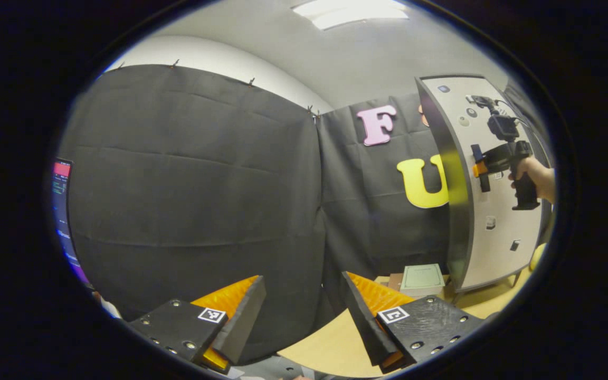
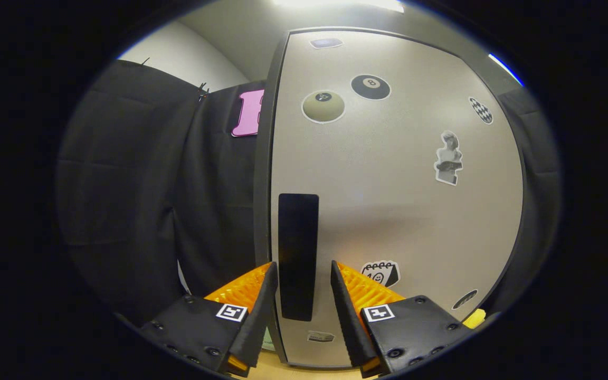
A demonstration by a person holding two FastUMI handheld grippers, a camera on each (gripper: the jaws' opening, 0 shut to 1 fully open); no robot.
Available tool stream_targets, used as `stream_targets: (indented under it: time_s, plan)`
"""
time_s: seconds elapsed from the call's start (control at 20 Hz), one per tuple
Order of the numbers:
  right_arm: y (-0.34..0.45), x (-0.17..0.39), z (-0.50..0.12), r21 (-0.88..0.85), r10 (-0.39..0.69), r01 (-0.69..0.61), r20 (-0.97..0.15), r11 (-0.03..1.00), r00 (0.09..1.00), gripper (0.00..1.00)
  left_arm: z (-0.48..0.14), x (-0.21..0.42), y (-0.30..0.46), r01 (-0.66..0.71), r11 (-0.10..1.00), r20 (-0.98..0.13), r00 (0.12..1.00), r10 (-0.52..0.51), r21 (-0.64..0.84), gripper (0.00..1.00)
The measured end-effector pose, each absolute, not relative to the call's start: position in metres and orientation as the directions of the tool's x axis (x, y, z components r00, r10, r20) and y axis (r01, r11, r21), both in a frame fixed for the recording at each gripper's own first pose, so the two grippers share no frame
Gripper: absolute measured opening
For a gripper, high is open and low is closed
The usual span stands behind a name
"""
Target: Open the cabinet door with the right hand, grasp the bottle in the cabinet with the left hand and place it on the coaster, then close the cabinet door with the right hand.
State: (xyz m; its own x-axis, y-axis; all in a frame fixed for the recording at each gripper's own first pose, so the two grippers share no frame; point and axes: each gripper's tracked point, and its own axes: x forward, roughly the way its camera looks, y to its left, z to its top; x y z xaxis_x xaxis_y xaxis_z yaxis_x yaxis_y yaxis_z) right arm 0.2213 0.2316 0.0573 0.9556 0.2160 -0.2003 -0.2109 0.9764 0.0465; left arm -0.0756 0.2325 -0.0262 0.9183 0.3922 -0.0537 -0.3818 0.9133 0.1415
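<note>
- My right gripper (image 2: 298, 277) is spread wide, a finger either side of the cabinet door (image 2: 388, 200) handle (image 2: 297, 256), not pressing.
- My left gripper (image 1: 304, 301) hangs released above the table (image 1: 330, 343).

A green booklet (image 1: 422, 278) lies on the wooden counter (image 1: 330, 343) beyond the jaws, right of them; a lit monitor (image 1: 63, 211) stands far left.

In the left gripper view the cabinet (image 1: 486, 211) stands on the counter (image 1: 330, 343) at the right, in front of the booth wall. A booklet (image 1: 423, 278) lies on the counter just left of the cabinet's foot. The right tool (image 1: 481, 169) sits at the door's (image 1: 494, 248) handle. A monitor (image 1: 64, 211) stands at the far left. In the right gripper view the handle (image 2: 297, 256) lies between the right tool's (image 2: 298, 295) fingers, near the door's (image 2: 388, 211) left edge.
</note>
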Motion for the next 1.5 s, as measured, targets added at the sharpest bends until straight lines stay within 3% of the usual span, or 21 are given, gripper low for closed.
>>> stream_targets:
  time_s: [0.1,0.15,0.2,0.4,0.45,0.55,0.6,1.5]
  plan:
    - [0.234,0.225,0.057,0.054,0.210,-0.203,-0.222,0.978,0.952,0.63,-0.028,-0.073,0.235,-0.381,0.914,-0.058,0.919,0.391,0.138,0.89]
    - [0.233,0.223,0.055,0.063,0.208,-0.199,-0.225,0.978,0.952,0.58,-0.030,-0.073,0.236,-0.380,0.915,-0.060,0.919,0.390,0.135,0.89]
    - [0.235,0.225,0.052,0.068,0.203,-0.192,-0.232,0.979,0.951,0.41,-0.029,-0.072,0.237,-0.380,0.916,-0.062,0.919,0.390,0.132,0.89]
    - [0.236,0.224,0.052,0.082,0.207,-0.192,-0.265,0.978,0.942,0.33,-0.028,-0.070,0.239,-0.375,0.918,-0.057,0.921,0.385,0.130,0.87]
    - [0.237,0.223,0.051,0.081,0.211,-0.197,-0.276,0.977,0.938,0.25,-0.026,-0.070,0.239,-0.373,0.918,-0.054,0.922,0.382,0.131,0.89]
    - [0.237,0.220,0.051,0.093,0.222,-0.203,-0.289,0.975,0.931,0.22,-0.024,-0.068,0.238,-0.368,0.921,-0.047,0.925,0.376,0.130,0.89]
    - [0.236,0.220,0.050,0.093,0.231,-0.213,-0.295,0.973,0.927,0.15,-0.022,-0.066,0.236,-0.364,0.922,-0.041,0.927,0.372,0.129,0.89]
    - [0.222,0.192,0.055,0.149,0.416,-0.388,-0.311,0.909,0.855,0.15,-0.007,-0.039,0.144,-0.145,0.983,-0.004,0.989,0.146,0.111,0.87]
